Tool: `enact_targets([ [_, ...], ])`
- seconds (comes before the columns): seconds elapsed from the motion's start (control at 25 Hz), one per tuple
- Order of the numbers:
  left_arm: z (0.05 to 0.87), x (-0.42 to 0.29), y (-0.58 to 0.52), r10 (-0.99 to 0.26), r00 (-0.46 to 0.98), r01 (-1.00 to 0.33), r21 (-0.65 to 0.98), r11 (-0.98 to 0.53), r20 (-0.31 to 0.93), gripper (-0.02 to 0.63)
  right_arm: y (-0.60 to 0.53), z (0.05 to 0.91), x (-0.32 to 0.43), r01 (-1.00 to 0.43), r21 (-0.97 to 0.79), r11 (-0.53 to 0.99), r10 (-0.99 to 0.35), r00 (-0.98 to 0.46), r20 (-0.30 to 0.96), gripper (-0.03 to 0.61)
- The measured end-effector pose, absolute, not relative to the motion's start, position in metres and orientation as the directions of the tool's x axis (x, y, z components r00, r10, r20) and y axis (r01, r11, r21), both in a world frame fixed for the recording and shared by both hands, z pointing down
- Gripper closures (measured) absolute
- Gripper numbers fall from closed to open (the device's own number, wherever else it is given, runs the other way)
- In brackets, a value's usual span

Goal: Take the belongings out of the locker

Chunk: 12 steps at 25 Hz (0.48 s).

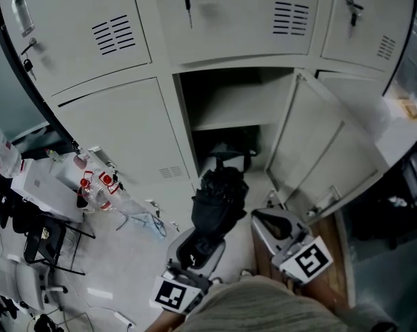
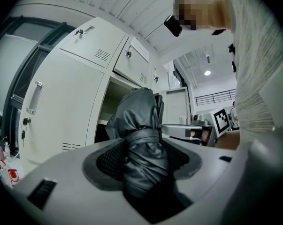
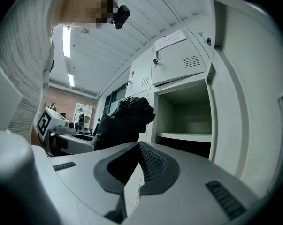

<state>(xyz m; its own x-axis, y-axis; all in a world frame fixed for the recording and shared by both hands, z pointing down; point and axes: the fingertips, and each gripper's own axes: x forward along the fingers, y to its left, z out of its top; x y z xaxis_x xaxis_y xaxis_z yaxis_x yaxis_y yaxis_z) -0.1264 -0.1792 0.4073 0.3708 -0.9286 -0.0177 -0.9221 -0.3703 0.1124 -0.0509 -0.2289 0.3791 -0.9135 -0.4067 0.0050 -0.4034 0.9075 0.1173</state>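
Clearly the black folded umbrella of shiny cloth (image 1: 218,199) is out of the pale grey metal locker (image 1: 230,124), and it hangs in the air just in front of the bottom edge of the open hole. The left gripper (image 1: 200,246) has its two jaws pinching the umbrella near its lower end, and the cloth bulges between the dark ribbed pads. I think it is held low like that so the fat top can stick up and come out past the edge without bumping. The right gripper (image 1: 276,221) has its jaws pressed together with nothing in them. It waits near the bottom corner of the open grey locker door (image 1: 319,151), just beside the umbrella but not touching it. I think it is kept out of the way, ready to help or to reach in. The umbrella looks soft and wrinkled, bunched at the top, with a band wrapped tight round its middle. It will likely squash a bit, so a firm pinch is good. Inside, the flat grey shelf (image 1: 229,95) near the top edge looks bare. Below it, at the dark back, sits a dark thing with a strap (image 1: 229,155). I cannot tell what it is, but it may be next to come out.
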Motion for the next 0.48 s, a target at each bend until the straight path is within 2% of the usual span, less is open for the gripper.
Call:
enact_targets([
  [0.48,0.4074,-0.1334,-0.1781,-0.926,0.375,-0.916,0.140,-0.377,-0.037,0.357,-0.2260,0.3816,-0.0606,-0.393,0.107,0.913,-0.396,-0.918,0.013,0.578],
])
